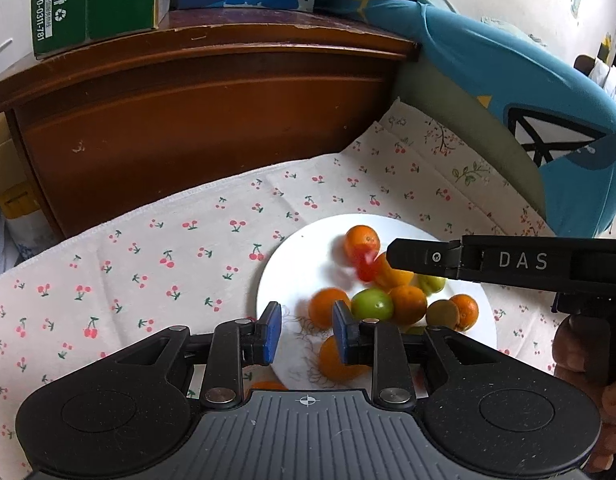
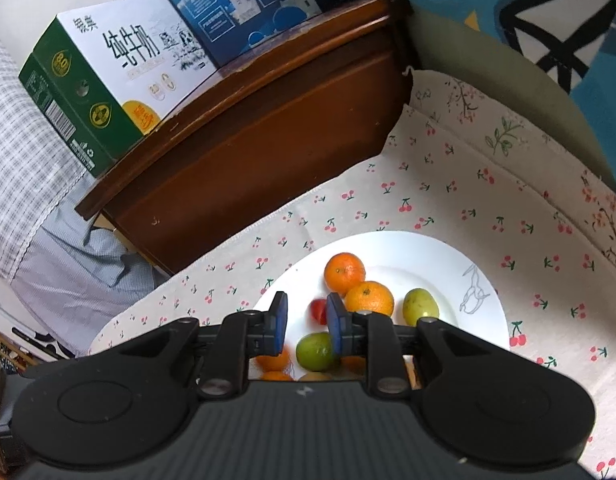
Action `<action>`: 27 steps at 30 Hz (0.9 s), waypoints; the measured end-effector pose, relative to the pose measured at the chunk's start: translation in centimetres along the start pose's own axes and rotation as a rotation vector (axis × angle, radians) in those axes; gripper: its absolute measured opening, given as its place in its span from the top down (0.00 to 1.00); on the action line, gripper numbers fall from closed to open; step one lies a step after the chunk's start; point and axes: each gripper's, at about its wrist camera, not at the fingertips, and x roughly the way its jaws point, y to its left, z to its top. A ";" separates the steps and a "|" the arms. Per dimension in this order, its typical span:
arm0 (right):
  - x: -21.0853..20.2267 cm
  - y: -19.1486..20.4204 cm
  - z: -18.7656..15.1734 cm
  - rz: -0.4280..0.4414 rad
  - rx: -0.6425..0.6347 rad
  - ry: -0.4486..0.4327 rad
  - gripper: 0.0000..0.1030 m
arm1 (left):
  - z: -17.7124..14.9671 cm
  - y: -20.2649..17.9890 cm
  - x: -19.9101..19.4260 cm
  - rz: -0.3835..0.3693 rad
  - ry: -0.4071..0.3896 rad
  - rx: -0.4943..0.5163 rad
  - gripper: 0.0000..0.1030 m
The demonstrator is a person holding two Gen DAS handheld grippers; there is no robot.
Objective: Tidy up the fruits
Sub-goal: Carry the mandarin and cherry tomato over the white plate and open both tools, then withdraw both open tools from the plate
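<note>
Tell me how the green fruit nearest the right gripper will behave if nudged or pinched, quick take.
The green fruit looks round and smooth, so a nudge would probably roll it across the glossy white plate. Oranges sit close by, so it may bump them and set them rolling too. Its skin looks firm, likely stiff under the pads, though a slightly off-centre pinch by the right gripper could squirt it out.

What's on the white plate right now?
White plate holds several oranges, green fruits and one small red piece. The grippers cover the plate's near part, so an exact count is impossible.
</note>
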 end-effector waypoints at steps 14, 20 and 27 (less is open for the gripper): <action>-1.5 1.4 -0.2 0.023 -0.032 -0.003 0.77 | 1.1 1.5 -4.2 0.049 -0.071 -0.057 0.49; -2.5 2.8 -1.5 0.042 -0.074 0.016 0.77 | 0.8 2.1 -6.5 0.102 -0.094 -0.054 0.37; -3.8 4.5 -4.2 0.070 -0.134 0.067 0.77 | -1.0 3.1 -9.0 0.130 -0.095 -0.109 0.37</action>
